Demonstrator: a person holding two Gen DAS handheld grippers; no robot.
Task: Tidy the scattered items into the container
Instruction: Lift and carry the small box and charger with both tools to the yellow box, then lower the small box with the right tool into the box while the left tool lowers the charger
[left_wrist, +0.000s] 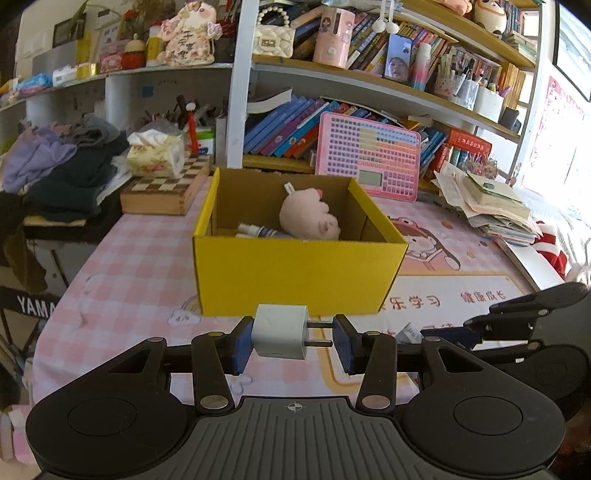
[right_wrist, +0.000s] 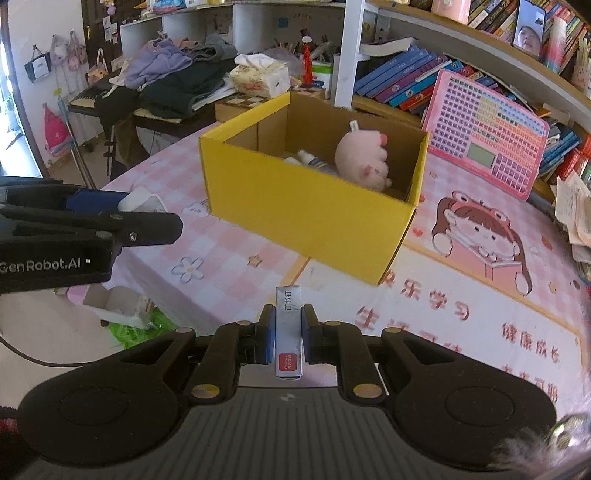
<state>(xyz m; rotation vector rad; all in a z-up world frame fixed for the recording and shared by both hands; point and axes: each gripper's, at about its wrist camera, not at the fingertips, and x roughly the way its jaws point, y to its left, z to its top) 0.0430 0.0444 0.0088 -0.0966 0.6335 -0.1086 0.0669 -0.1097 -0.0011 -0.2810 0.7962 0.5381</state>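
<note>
Before yellow box (left_wrist: 295, 273): L gripper (left_wrist: 293, 341) clamps charger (left_wrist: 280, 331), prongs rightward; R gripper (right_wrist: 288, 334) pinches staple box (right_wrist: 289, 332) lengthwise

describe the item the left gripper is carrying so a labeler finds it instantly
Start at the yellow cardboard box on the pink checked table cover. In front of it, the left gripper holds a small white plug adapter sideways. Its two metal prongs set it apart from the slim staple box in the right gripper.

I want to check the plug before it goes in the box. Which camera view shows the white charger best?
The left wrist view: the white charger sits centred in the left gripper, body and both prongs clear. In the right wrist view only a white corner shows past the left gripper's finger.
</note>
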